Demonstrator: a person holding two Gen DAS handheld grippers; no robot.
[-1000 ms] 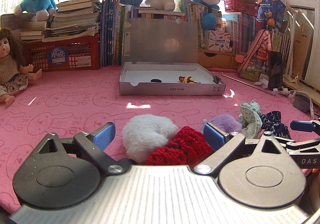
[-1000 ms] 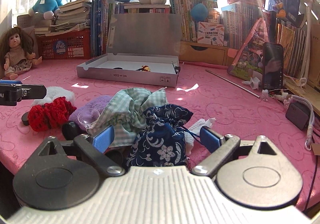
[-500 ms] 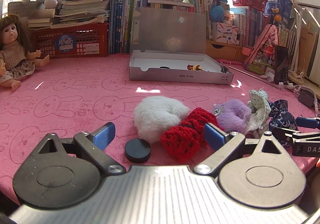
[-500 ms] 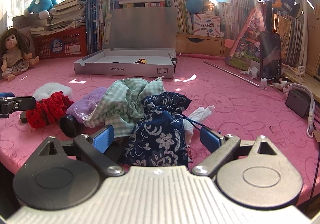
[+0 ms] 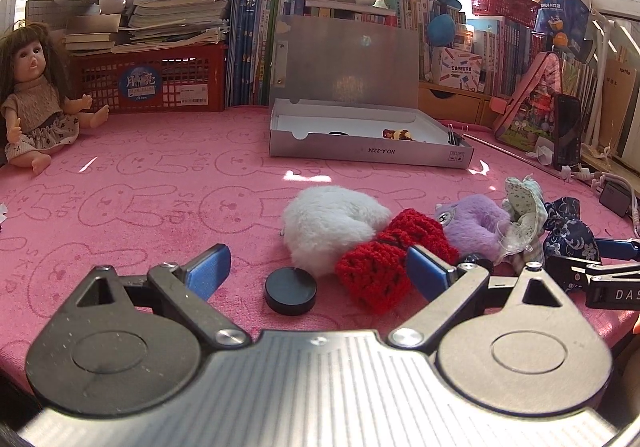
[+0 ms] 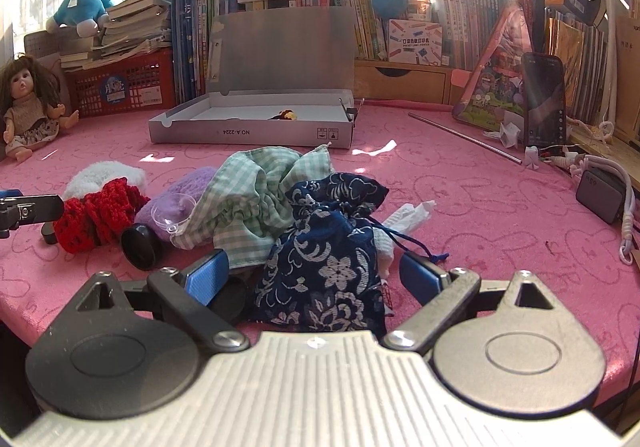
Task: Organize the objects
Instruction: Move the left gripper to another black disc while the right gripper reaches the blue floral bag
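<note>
My left gripper [image 5: 318, 273] hangs over the near edge of the pink mat [image 5: 152, 183], fingers spread wide, nothing between them. A black disc [image 5: 291, 293] lies flat on the mat at 12 o'clock from the fingers, slightly left of centre in the gap, close in. The red knit pouch [image 5: 384, 267] lies at 1 o'clock, just beside the disc, its long axis running up and right; the right finger pad [image 5: 426, 273] overlaps it in view, and I cannot tell whether they touch. Behind these, the white fluffy pouch [image 5: 332, 223] sits at 12 o'clock and the purple pouch [image 5: 476, 225] at 2 o'clock, touching the red one.

My right gripper [image 6: 314, 277] is also wide apart and empty. The navy floral bag [image 6: 328, 259] stands between its fingers at 12 o'clock, long axis pointing away from me, drawstring trailing to 2 o'clock. The green check bag [image 6: 260, 199] leans against it at 11 o'clock. A second black disc [image 6: 140, 247] stands on edge at 10 o'clock.

Far off at 12 o'clock in both views lies the open grey box [image 5: 372, 153], holding a few small items.

Judgement: the right gripper is nearer to the navy bag, the left to the flat disc and the red pouch; each needs only a short forward advance before closing.
</note>
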